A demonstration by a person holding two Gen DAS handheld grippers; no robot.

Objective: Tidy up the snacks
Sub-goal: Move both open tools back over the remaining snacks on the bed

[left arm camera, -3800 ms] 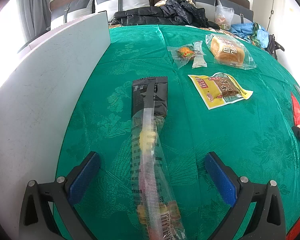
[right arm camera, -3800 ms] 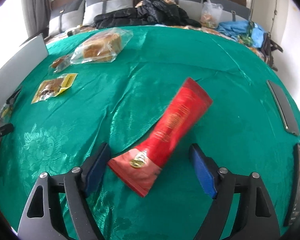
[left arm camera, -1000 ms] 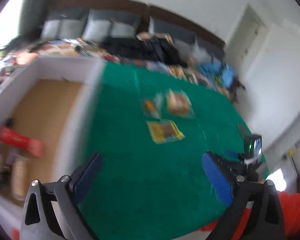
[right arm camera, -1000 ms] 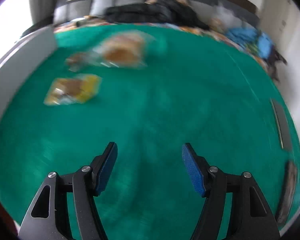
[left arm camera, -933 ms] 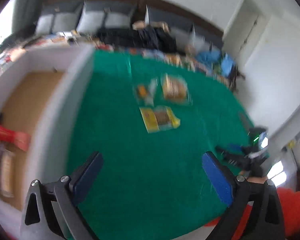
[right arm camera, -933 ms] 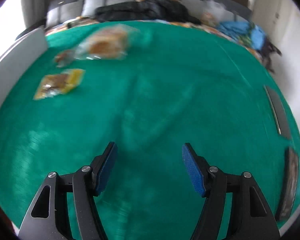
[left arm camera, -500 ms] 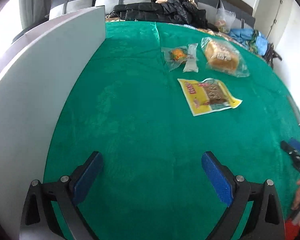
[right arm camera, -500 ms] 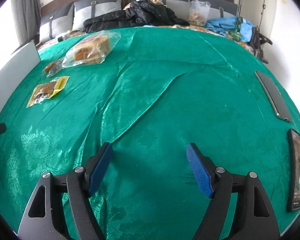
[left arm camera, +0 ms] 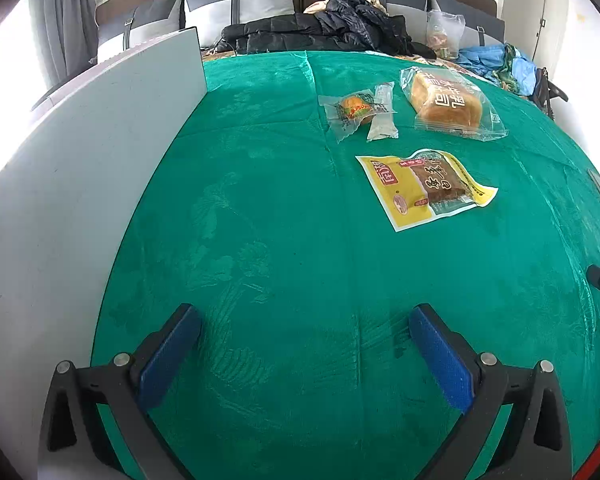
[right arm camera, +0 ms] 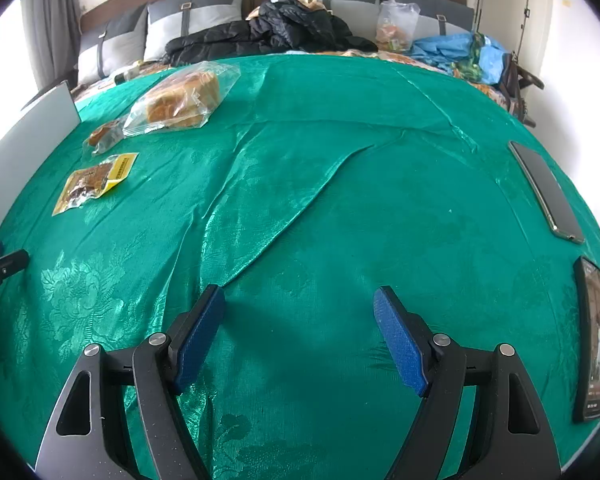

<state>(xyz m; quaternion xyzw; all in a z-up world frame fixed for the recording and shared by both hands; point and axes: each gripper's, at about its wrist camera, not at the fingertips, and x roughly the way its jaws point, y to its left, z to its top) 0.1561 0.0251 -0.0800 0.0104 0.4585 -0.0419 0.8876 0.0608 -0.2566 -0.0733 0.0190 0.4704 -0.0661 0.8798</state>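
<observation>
On the green cloth (left arm camera: 292, 240) lie a yellow snack packet (left arm camera: 424, 188), a bagged loaf of bread (left arm camera: 448, 100), a small clear-wrapped cake (left arm camera: 354, 112) and a thin clear sachet (left arm camera: 382, 118). My left gripper (left arm camera: 304, 320) is open over bare cloth, well short of them, with nothing between its blue pads. My right gripper (right arm camera: 300, 308) is open too, empty, over rumpled cloth (right arm camera: 300, 184); the yellow packet (right arm camera: 94, 180), the loaf (right arm camera: 184, 100) and the small cake (right arm camera: 100, 136) lie far to its left.
A white box wall (left arm camera: 60, 184) runs along the left of the left wrist view. Two dark phones (right arm camera: 546, 192) (right arm camera: 592, 340) lie at the cloth's right edge. Pillows, a black jacket (left arm camera: 320, 32) and blue clothes are piled at the back.
The left gripper dropped from high above the open box to low over the cloth beside the box wall. The right gripper's jaws widened a little. The long clear packet and the red pouch are gone from the cloth.
</observation>
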